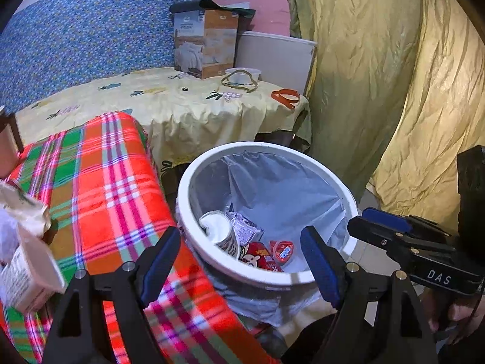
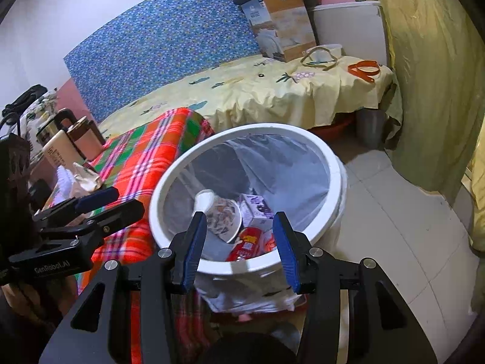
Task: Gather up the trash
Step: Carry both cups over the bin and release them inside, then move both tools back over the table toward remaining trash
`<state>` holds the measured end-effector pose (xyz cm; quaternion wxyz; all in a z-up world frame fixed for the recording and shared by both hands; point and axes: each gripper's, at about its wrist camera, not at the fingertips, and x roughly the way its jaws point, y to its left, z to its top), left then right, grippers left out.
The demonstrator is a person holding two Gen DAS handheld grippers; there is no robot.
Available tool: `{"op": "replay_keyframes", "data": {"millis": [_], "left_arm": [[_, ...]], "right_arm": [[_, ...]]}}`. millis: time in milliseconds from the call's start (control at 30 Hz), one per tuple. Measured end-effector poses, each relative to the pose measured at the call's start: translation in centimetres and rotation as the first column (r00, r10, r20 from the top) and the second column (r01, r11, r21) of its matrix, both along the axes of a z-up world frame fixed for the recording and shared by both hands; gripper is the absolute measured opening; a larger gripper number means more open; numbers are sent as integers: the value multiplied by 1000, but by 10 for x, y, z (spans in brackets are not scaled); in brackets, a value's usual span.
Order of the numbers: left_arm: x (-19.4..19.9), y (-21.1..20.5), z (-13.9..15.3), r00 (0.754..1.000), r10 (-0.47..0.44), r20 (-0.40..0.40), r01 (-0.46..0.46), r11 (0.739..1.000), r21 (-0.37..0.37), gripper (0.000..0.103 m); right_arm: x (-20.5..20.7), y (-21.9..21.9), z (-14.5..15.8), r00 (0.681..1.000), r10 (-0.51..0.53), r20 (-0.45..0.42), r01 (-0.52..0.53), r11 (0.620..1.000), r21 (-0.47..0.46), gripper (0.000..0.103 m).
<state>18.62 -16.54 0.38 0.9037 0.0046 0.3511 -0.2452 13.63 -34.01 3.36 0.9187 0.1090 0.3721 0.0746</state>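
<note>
Right tongs (image 2: 239, 248) spread and empty, "DAS" on side, left tongs (image 1: 241, 268) spread, "GenRobot.AI", over lined white bin (image 2: 332, 163).

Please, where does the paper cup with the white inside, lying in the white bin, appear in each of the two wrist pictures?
Left wrist view: the paper cup lies low in the white bin, at its left side, between the left gripper's fingers.
Right wrist view: the cup is lower centre, just right of the right gripper's left finger.
Shared landmark: the red snack packet beside the cup.
</note>
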Motion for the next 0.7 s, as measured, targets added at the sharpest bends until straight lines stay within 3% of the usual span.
{"op": "replay_keyframes", "data": {"millis": [700], "left_arm": [[-60, 77, 9, 981, 191, 24, -191, 982, -13, 79]], "right_arm": [[-26, 67, 16, 979, 201, 43, -202, 979, 11, 48]]}}
